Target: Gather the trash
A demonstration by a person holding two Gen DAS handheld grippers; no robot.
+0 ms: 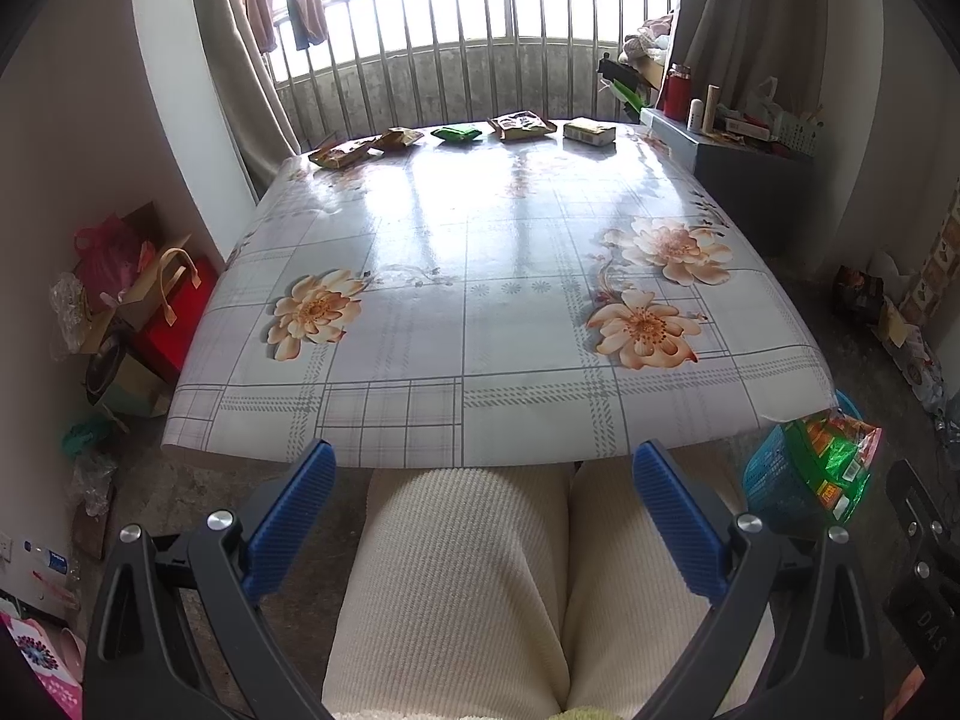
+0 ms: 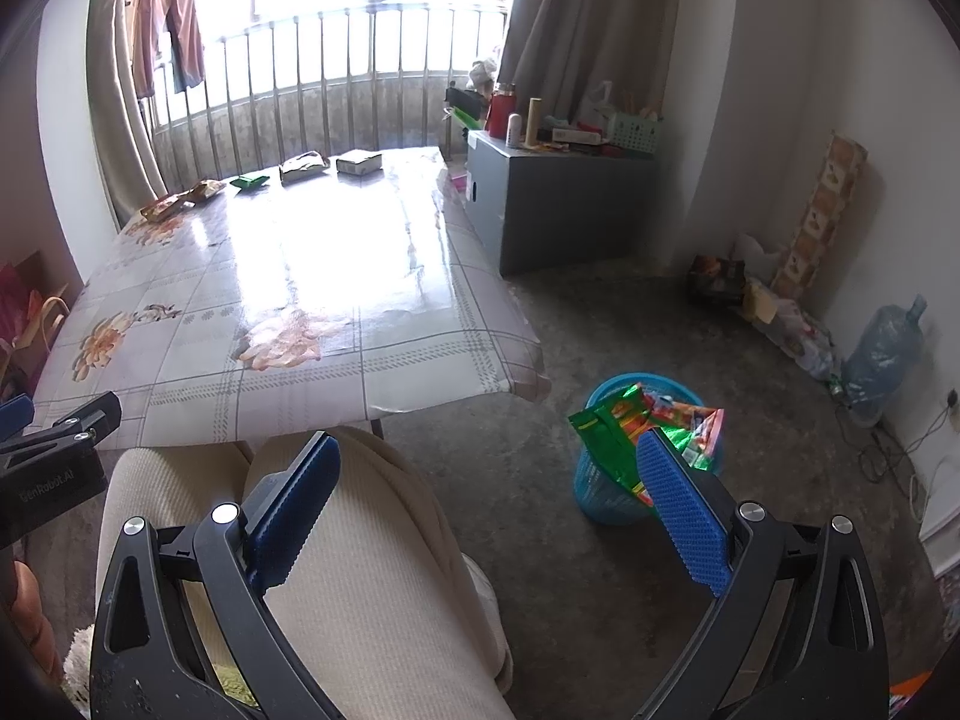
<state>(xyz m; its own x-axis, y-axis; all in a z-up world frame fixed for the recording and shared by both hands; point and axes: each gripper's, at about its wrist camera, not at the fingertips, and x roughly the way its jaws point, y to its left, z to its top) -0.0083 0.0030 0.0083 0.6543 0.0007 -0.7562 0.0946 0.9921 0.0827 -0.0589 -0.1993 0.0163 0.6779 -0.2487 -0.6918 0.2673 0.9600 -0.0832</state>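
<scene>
Several snack wrappers lie in a row along the table's far edge: an orange wrapper [image 1: 338,153], a second orange one [image 1: 397,138], a green packet [image 1: 456,132], a brown packet [image 1: 523,125] and a pale box [image 1: 590,131]. On the floor to the right of the table, a blue mesh bin [image 2: 612,483] holds a shiny green and red bag [image 2: 651,420]. My left gripper [image 1: 483,468] is open over the person's lap, before the table's near edge. My right gripper [image 2: 483,459] is open too, empty, its right finger beside the bin.
The floral tablecloth covers the table [image 1: 480,300]. A person's legs in cream trousers [image 1: 480,588] lie under both grippers. Bags and boxes [image 1: 150,300] crowd the floor on the left. A grey cabinet [image 2: 558,204] stands behind the table on the right, with a water jug [image 2: 882,348] by the wall.
</scene>
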